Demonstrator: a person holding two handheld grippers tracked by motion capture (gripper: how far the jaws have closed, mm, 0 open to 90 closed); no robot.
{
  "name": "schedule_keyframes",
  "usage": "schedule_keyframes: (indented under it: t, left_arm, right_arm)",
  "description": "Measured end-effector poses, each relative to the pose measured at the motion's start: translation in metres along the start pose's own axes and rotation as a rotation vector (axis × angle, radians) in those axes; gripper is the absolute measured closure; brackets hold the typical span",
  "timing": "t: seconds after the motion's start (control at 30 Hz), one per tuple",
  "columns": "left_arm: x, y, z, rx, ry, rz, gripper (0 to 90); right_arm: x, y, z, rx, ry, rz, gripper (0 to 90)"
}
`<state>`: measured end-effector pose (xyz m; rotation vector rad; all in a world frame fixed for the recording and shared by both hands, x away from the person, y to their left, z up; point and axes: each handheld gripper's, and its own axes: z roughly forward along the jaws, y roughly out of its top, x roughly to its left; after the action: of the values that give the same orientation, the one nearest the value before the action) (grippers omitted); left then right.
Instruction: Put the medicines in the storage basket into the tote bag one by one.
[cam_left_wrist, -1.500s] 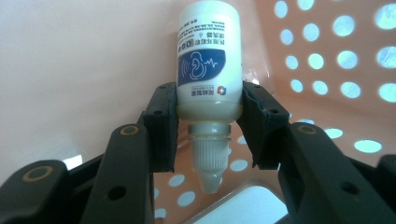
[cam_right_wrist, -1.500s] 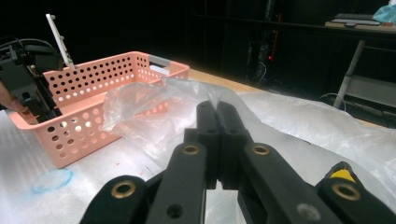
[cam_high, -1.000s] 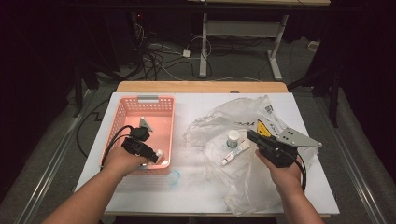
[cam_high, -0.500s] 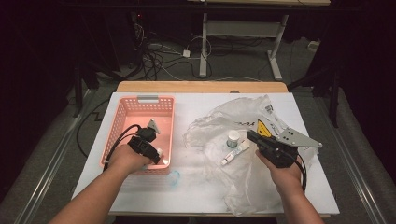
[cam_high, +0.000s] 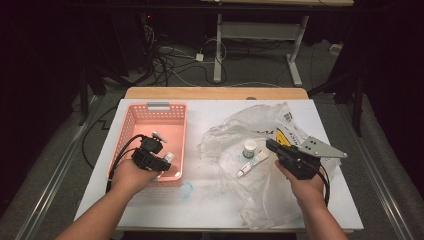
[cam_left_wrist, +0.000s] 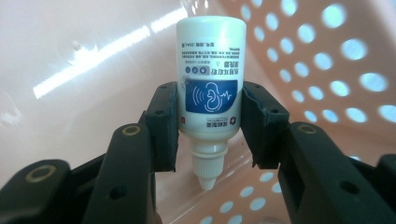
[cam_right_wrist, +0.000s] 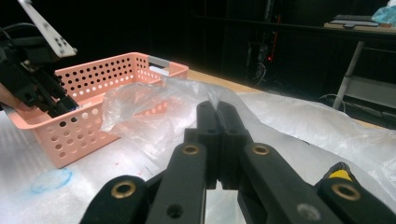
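The left tongs (cam_left_wrist: 210, 126) grasped a small white dropper bottle (cam_left_wrist: 211, 88) with a blue label, their two black pads pressed against its sides. The bottle hung upside down, its pointed nozzle towards the camera in the left gripper view, with the pink perforated wall of the basket (cam_left_wrist: 327, 56) behind it. From the high view, the left tongs (cam_high: 159, 160) were over the near right corner of the pink basket (cam_high: 131, 120), which stood on the left part of the white worktop (cam_high: 210, 200), and the bottle (cam_high: 168, 157) showed as a small pale shape at their tip, inside the basket's rim.

The right tongs (cam_right_wrist: 217, 121) were clenched with nothing between them, the two pads meeting face to face. In the high view they (cam_high: 272, 146) hovered over a crumpled clear plastic bag (cam_high: 260, 195) spread across the right part of the worktop. On that bag, just to the left of the right tongs, lay a small white tube (cam_high: 252, 162) and a little round jar with a white lid (cam_high: 249, 148), close to each other. A faint blue ring (cam_high: 185, 189) was on the worktop just in front of the basket.
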<state>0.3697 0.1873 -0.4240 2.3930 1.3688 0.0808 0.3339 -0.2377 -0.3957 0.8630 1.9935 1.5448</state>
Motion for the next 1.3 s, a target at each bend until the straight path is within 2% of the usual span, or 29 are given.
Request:
schedule_keyframes:
  t: [0.03, 0.07, 0.13, 0.23, 0.3, 0.53, 0.63, 0.9, 1.0, 1.1, 1.23, 1.3]
  left_arm:
    - [0.000, -0.002, -0.001, -0.017, 0.000, 0.002, 57.8]
    - [-0.001, -0.006, -0.004, -0.054, 0.004, 0.009, 57.8]
    - [0.000, -0.011, -0.006, -0.092, -0.014, -0.004, 57.8]
    - [-0.001, -0.021, -0.011, -0.172, -0.021, 0.006, 57.8]
    - [0.000, -0.027, -0.015, -0.242, -0.025, 0.007, 57.8]
    - [0.000, -0.042, -0.019, -0.373, -0.044, -0.004, 57.8]
    - [-0.002, -0.046, -0.019, -0.417, -0.056, -0.004, 57.8]
    - [-0.004, -0.056, -0.017, -0.491, -0.032, -0.001, 57.8]
    - [-0.002, -0.060, -0.017, -0.530, -0.049, -0.015, 57.8]
    - [-0.003, -0.063, -0.017, -0.552, -0.027, 0.006, 57.8]
    - [-0.004, -0.067, -0.017, -0.590, -0.027, 0.014, 57.8]
    - [-0.005, -0.067, -0.018, -0.607, -0.041, 0.013, 57.7]
  right_arm:
    - [0.000, 0.000, 0.000, 0.001, 0.000, 0.004, 90.0]
    - [0.000, -0.001, 0.000, 0.002, 0.001, 0.006, 90.0]
    - [0.000, -0.001, 0.000, 0.005, 0.002, 0.006, 90.0]
    - [0.000, -0.001, 0.001, 0.006, 0.004, 0.000, 90.0]
    - [0.001, -0.001, 0.001, 0.005, 0.002, 0.000, 90.0]
    - [0.001, 0.000, 0.000, 0.000, 0.001, -0.005, 90.0]
    - [0.001, 0.000, 0.001, 0.002, 0.001, -0.006, 90.0]
    - [0.002, -0.001, 0.000, 0.005, 0.002, -0.012, 90.0]
    - [0.002, -0.001, 0.000, -0.003, 0.000, -0.012, 90.0]
    - [0.002, -0.001, 0.000, -0.003, -0.001, -0.019, 90.0]
    - [0.002, 0.000, -0.001, -0.005, -0.003, -0.014, 90.0]
    - [0.002, -0.001, 0.000, -0.005, -0.002, -0.017, 90.0]
